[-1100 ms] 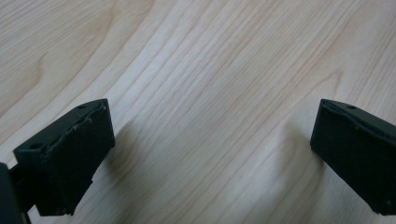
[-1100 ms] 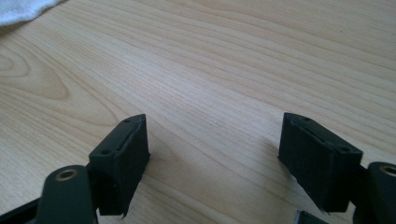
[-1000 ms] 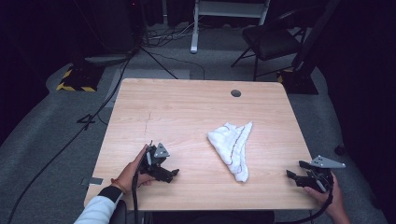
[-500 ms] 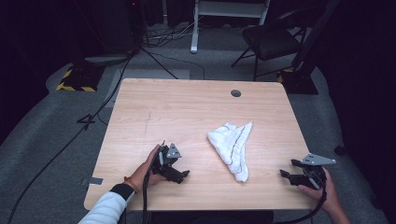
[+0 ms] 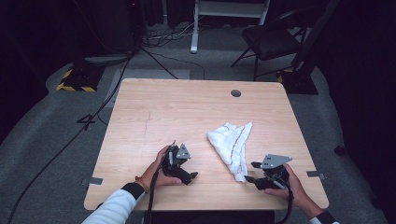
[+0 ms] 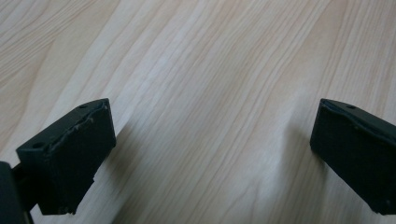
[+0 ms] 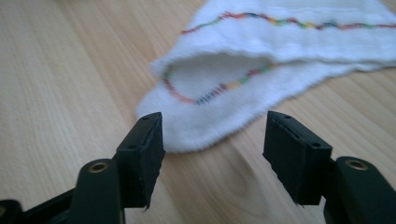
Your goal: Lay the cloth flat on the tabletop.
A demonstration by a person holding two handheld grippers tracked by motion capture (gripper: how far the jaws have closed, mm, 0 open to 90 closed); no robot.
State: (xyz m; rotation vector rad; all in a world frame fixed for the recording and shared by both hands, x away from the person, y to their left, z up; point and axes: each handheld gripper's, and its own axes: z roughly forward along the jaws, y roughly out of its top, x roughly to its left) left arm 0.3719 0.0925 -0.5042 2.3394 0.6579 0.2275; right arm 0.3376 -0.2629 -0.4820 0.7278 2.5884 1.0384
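Observation:
A white cloth (image 5: 232, 142) with a thin multicoloured stitched line lies crumpled on the right half of the wooden table (image 5: 163, 107). My right gripper (image 5: 250, 171) sits low at the cloth's near end. In the right gripper view the cloth's (image 7: 261, 51) folded corner lies just at the tips of that gripper (image 7: 212, 135). Its jaws have just been closing but the pads stand apart from the fabric. My left gripper (image 5: 189, 176) rests near the front edge, left of the cloth. Its own view shows it (image 6: 212, 126) open over bare wood.
A round cable hole (image 5: 236, 93) sits near the table's far edge. Beyond the table stand a dark chair (image 5: 275, 37) and a white stand (image 5: 196, 28), with cables on the grey floor. A yellow-black striped block (image 5: 74, 81) lies at the far left.
My right gripper has slid left from the table's right edge to the cloth's near end, jaws narrower. My left gripper has shifted right along the front of the table.

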